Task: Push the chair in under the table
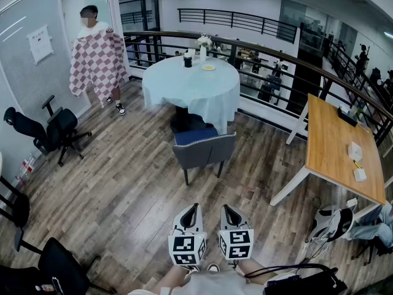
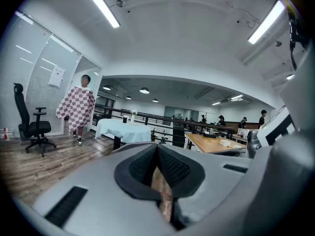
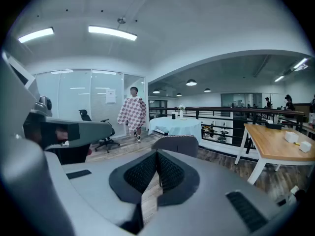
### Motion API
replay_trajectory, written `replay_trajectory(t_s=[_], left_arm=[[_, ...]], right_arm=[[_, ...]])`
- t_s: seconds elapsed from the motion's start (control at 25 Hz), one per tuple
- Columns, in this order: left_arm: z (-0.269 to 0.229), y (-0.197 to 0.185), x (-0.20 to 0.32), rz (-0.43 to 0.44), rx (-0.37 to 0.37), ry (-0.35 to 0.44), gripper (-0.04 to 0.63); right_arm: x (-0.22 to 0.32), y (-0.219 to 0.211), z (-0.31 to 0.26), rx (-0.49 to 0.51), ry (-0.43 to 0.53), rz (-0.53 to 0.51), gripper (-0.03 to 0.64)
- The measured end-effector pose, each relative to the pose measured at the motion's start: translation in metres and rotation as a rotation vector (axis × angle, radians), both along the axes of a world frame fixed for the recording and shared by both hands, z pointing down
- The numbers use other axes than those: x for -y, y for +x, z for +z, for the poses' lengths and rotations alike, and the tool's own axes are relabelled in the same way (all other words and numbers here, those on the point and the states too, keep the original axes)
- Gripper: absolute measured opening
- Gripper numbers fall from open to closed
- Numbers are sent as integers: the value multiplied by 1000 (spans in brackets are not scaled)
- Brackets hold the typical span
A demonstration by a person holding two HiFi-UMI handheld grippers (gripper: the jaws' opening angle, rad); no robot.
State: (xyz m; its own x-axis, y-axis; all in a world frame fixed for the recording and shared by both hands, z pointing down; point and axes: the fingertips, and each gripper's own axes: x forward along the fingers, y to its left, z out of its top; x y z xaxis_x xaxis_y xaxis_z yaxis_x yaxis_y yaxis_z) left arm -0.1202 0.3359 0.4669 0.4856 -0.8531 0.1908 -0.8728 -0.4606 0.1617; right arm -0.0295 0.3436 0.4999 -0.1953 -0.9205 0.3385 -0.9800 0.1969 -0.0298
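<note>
Head view, low centre: left gripper [image 1: 193, 208] and right gripper [image 1: 226, 208] closed on nothing, side by side, well apart from grey fabric chair with blue seat [image 1: 204, 147]. Standing pulled out at near edge of round table draped in pale blue cloth [image 1: 184, 90]. Judged not yet begun: approach, contact with backrest and push all left to do.

The head camera looked steeply down from above onto the floor [image 1: 123, 189]. The left gripper [image 1: 192, 208] and right gripper [image 1: 228, 209] sat at its bottom edge, with the chair [image 1: 202, 147] and round table [image 1: 191, 82] well ahead. Each gripper camera sat low and looked nearly level along its own jaws toward the round table, which stood far off. All three views shared the round table, the desk [image 1: 341, 146] and the person [image 1: 97, 57].
</note>
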Motion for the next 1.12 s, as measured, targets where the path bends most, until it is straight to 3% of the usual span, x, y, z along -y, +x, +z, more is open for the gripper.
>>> replay_trajectory(t_s=[0.36,0.6,1.12], left_arm=[[5,3,-2,-10,2,-12,3],[12,-1,-2,-7,22,-20,3],[29,-17,16,62,43,-71,3]], right_arm=[[-3,4,5,-5,-16,-10,15],[0,1,9,41,-19,-9,17],[15,7,25,41,-73,111,17]])
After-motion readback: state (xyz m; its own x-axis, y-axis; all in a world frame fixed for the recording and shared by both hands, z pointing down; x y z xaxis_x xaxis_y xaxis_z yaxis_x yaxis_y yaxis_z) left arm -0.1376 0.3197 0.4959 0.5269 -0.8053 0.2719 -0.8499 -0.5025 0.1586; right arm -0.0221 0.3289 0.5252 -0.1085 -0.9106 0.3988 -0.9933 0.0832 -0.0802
